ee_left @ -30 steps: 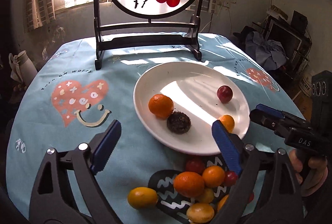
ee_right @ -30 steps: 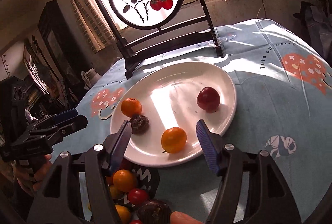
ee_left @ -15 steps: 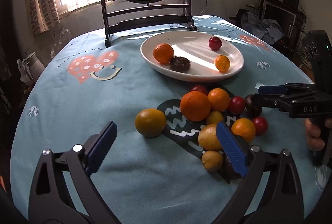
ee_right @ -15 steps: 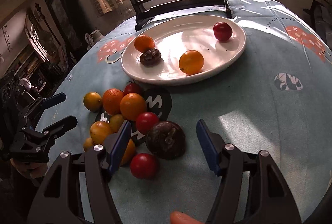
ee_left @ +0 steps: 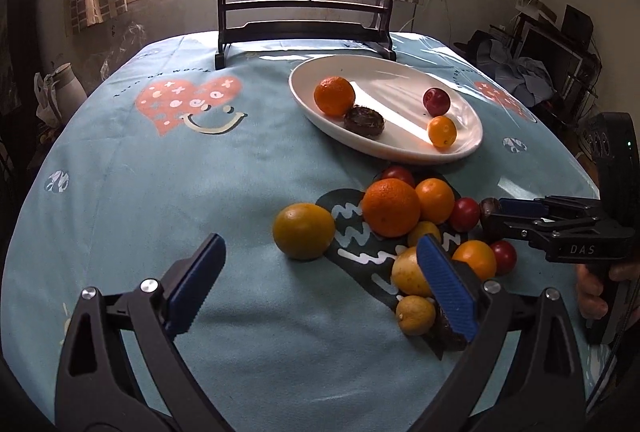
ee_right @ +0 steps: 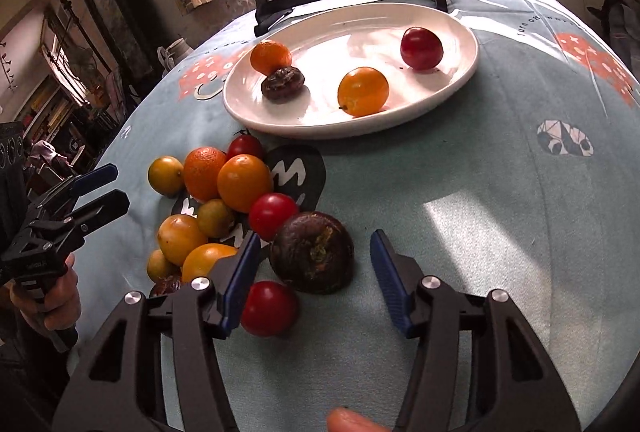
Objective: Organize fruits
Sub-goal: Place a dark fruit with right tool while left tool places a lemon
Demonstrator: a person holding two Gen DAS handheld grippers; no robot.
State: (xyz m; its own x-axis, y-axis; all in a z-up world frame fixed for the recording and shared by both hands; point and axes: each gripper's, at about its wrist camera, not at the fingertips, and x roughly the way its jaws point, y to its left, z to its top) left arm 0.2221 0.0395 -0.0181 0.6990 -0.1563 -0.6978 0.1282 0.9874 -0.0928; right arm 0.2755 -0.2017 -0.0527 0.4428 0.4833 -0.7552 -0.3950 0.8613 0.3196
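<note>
Right-wrist view: my right gripper [ee_right: 310, 272] hangs wide open and empty over the near end of the fruit pile, its jaws to either side of a dark brown fruit [ee_right: 312, 252]; whether the left blue pad touches that fruit or the red tomato [ee_right: 269, 308] beside it, I cannot tell. I judge this the next piece to lift, since it lies on the pile's open edge, facing a bare stretch of tablecloth [ee_right: 500, 232]. Beyond it the remaining oranges, yellow fruits and tomatoes crowd together on a dark printed patch of the cloth. Farther on, the white plate [ee_right: 460, 80] already carries an orange [ee_right: 271, 57], a dark fruit [ee_right: 283, 84], a yellow-orange fruit [ee_right: 363, 91] and a red one [ee_right: 421, 48], spaced apart, so sorting looks under way with most fruit left. My left gripper [ee_left: 316, 284] is also spread open and empty, low over the cloth just short of a lone yellow-orange fruit [ee_left: 304, 230].
</note>
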